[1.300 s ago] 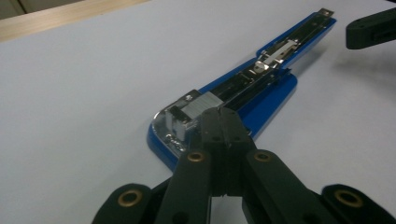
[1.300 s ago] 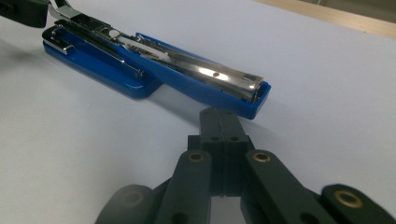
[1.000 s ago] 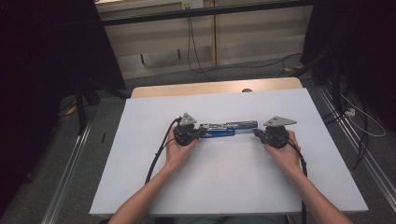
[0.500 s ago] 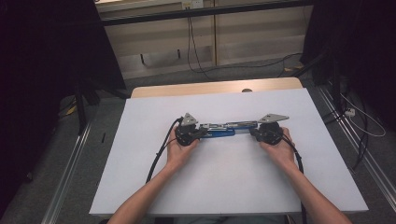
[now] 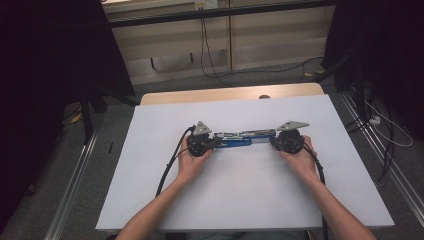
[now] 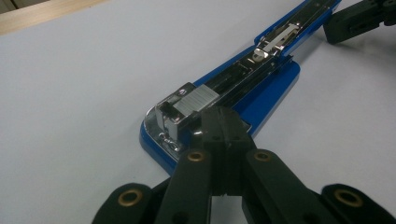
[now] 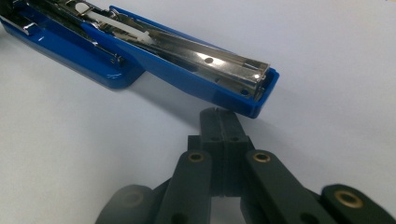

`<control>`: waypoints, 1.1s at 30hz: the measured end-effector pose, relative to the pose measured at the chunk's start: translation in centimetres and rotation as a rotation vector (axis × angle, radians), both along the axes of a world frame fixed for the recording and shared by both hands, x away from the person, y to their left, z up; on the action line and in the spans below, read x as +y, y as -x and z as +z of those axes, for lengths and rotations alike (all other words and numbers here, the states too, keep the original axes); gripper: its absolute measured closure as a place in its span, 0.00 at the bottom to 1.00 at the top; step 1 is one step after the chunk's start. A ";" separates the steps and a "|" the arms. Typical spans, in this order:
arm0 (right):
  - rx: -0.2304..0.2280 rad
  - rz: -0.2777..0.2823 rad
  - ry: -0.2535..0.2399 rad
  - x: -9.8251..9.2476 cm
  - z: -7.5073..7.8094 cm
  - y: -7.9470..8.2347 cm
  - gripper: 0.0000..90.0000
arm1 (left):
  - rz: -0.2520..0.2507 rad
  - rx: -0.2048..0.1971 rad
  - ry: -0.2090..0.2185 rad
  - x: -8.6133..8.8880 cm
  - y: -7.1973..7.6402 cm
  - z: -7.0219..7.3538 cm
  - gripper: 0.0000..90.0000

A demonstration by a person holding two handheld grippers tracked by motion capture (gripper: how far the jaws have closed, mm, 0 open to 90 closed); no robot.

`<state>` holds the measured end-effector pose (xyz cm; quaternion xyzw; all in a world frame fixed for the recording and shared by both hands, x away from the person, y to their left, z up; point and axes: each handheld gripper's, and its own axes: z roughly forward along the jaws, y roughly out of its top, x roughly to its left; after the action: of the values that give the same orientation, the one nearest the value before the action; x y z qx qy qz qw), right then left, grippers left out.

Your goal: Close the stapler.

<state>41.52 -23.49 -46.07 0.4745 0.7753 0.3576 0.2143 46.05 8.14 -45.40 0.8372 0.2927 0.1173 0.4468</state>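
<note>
White tabletop [image 5: 240, 200] spans most of the high view, with a wood strip along the far edge. Blue stapler [image 5: 240, 140] lies at centre, folded out flat, magazine rail up, long axis running 9 to 3 o'clock.

Change: compared with a second ago, the right gripper [image 5: 274, 141] has slid in from 3 o'clock; its tip now sits at the end of the opened arm, where earlier there was a gap. Left gripper [image 5: 216, 142] hasn't moved and rests on the base end at 9 o'clock.

Both sets of jaws are fully closed, pads together, gripping nothing. Left tip [image 6: 223, 122] touches the metal head; right tip [image 7: 219, 116] is just beside the blue end, contact unclear.

My read: the stapler is bracketed from both ends, ready for a push or fold.
</note>
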 end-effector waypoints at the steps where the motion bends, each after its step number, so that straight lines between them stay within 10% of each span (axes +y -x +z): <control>1: 0.002 0.002 0.002 0.0 0.0 0.0 1.00 | 0.002 0.001 0.002 0.0 0.0 0.0 1.00; 33: 0.010 -0.020 0.034 0.6 0.1 -0.8 1.00 | -0.001 -0.004 -0.005 0.0 0.1 0.0 1.00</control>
<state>42.29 -22.87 -45.97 0.4803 0.7776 0.3397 0.2219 45.94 8.17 -45.38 0.8382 0.2911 0.1196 0.4454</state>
